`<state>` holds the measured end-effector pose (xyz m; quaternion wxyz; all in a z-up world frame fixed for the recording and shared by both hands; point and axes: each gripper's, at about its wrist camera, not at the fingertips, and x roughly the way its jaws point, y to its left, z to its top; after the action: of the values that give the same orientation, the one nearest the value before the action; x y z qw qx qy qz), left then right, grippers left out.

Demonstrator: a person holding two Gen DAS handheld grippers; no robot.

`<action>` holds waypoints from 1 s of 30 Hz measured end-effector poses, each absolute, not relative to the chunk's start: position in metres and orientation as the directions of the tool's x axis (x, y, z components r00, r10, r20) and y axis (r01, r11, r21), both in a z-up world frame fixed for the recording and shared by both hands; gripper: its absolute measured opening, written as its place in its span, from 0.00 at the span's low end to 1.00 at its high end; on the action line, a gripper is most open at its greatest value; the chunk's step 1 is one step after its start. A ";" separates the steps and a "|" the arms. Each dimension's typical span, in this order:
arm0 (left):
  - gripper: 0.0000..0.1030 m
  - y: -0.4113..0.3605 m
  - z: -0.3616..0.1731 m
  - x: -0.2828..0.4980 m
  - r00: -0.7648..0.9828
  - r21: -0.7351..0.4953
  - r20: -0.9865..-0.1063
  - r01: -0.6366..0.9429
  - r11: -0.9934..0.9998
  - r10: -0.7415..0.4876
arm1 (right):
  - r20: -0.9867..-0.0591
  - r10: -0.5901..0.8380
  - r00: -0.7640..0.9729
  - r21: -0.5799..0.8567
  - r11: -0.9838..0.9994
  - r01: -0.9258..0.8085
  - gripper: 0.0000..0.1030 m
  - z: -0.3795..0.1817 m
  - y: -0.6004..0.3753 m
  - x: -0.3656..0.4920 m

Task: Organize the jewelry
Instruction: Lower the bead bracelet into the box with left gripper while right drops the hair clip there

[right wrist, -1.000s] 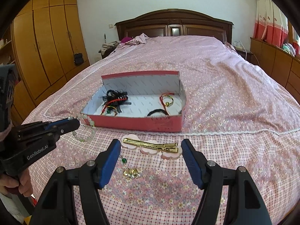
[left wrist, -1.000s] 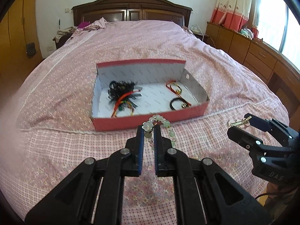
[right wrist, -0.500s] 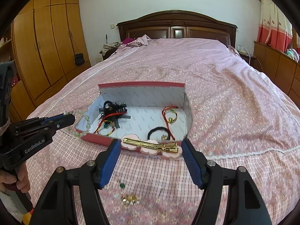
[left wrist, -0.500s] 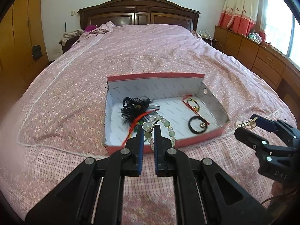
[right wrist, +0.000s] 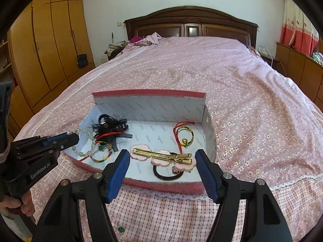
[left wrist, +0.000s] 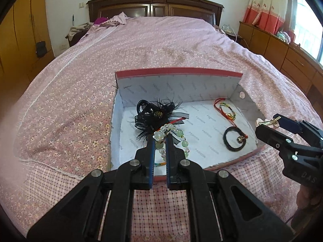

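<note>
A red box point(left wrist: 177, 73) with a white inside lies on the bed. It holds a black feather hair piece point(left wrist: 155, 115), a red cord bracelet point(left wrist: 226, 111) and a black hair tie point(left wrist: 235, 139). My left gripper point(left wrist: 160, 141) is shut on a pale green bead bracelet point(left wrist: 178, 134), which hangs over the box's left half beside the feather piece. My right gripper point(right wrist: 161, 157) holds a gold hair clip with pink flowers point(right wrist: 161, 155) endwise between its blue pads, above the box's front right part and the hair tie point(right wrist: 167, 174). The right wrist view also shows the left gripper point(right wrist: 69, 139) and bracelet point(right wrist: 88, 152).
The pink floral bedspread point(right wrist: 222, 76) stretches to a dark wooden headboard point(right wrist: 191, 22), with clothes point(right wrist: 145, 39) heaped at its left. A wooden wardrobe point(right wrist: 50, 46) stands left, low dressers point(left wrist: 282, 48) right. A small green bead point(right wrist: 121, 229) lies on the checked cloth near me.
Both grippers have moved forward from in front of the box to over its inside, carrying the bead bracelet and the hair clip. Neither grip has altered.
</note>
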<state>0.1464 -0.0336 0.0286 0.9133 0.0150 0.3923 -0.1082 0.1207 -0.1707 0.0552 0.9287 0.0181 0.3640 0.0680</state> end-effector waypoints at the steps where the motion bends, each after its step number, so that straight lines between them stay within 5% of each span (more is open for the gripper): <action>1: 0.01 -0.034 0.026 0.148 0.665 -0.057 -0.723 0.209 0.976 -0.185 | -0.679 0.137 0.721 0.082 0.990 -0.112 0.67 0.051 -0.171 0.125; 24: 0.02 -0.034 -0.009 0.168 0.617 -0.053 -0.773 0.165 0.985 -0.145 | -0.723 0.098 0.684 0.034 0.994 -0.106 0.68 0.012 -0.170 0.154; 30: 0.08 -0.032 -0.004 0.166 0.613 -0.076 -0.774 0.161 0.984 -0.161 | -0.720 0.110 0.685 0.051 0.993 -0.106 0.68 0.015 -0.172 0.152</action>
<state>0.1663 -0.0323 -0.0037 0.8979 0.0005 0.4309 -0.0896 0.1517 -0.1717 0.0148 0.9179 0.0023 0.3924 0.0589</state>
